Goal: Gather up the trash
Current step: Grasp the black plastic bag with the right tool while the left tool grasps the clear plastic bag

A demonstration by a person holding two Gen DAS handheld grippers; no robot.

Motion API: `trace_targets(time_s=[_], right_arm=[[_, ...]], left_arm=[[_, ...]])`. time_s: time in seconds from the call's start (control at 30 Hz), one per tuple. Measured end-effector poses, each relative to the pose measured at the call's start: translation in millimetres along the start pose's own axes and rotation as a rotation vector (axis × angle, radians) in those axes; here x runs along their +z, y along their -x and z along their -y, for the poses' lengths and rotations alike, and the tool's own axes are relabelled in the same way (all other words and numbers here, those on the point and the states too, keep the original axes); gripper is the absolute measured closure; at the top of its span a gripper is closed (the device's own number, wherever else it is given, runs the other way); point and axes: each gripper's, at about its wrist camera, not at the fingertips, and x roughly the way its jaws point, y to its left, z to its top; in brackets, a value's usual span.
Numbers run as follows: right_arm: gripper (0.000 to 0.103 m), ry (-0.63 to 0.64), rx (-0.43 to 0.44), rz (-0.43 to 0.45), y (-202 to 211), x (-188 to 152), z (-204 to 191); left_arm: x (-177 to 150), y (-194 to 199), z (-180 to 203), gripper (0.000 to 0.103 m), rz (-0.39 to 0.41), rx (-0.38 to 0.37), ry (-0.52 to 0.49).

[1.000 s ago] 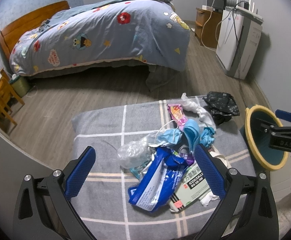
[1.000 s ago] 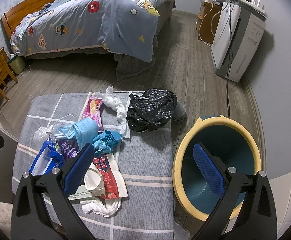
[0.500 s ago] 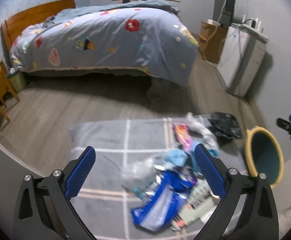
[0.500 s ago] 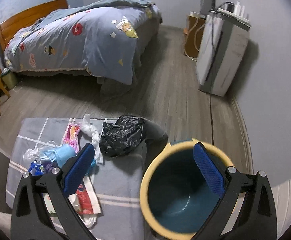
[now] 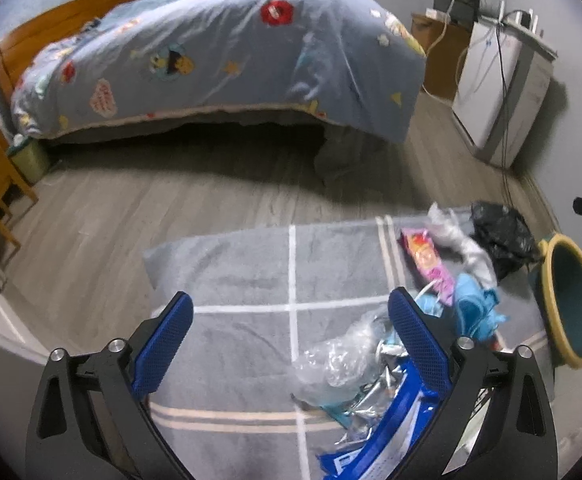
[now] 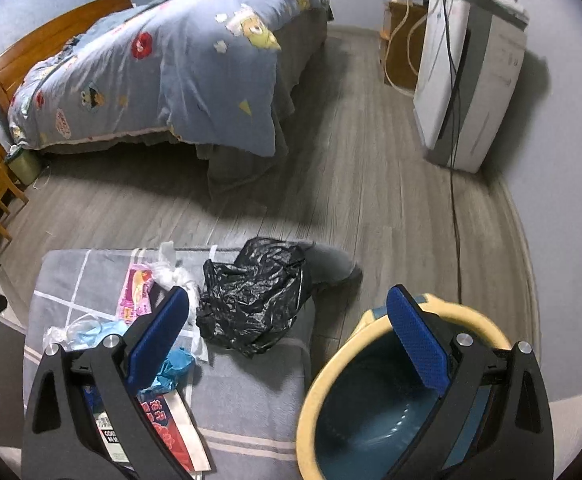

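The left gripper (image 5: 291, 336) hangs over the grey checked blanket (image 5: 243, 272) that covers the desk, its jaws spread wide and holding nothing; the right blue pad stands just in front of a crumpled clear plastic wrapper (image 5: 343, 364) and a blue foil packet (image 5: 387, 432), though contact cannot be judged. Beyond these lie a pink snack packet (image 5: 427, 264), a knotted white plastic bag (image 5: 467, 240), light blue crumpled pieces (image 5: 475, 312) and a black plastic bag (image 5: 503, 232) at the blanket's far right edge. The right gripper (image 6: 289, 338) is likewise wide open and empty, one pad over the trash pile near the black bag, the other over the rim of the yellow-rimmed blue bin (image 6: 331, 392), which stands on the wooden floor (image 6: 351, 184) just beside the desk and looks empty inside.
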Motion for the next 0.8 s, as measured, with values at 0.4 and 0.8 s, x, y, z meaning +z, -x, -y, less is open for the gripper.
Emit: trace_targets(time_s=[0.4, 0.8], right_arm=[[0.006, -0.041, 0.016, -0.094, -59.3, -4.7, 1.2], [0.072, -0.012, 0.113, -0.25, -96.3, -25.2, -28.2]], left_arm=[[-26.6, -40.9, 10.1, 0.027, -0.131, -0.101, -0.069], [-45.8, -64.9, 14.9, 0.054, -0.275, -0.208, -0.105]])
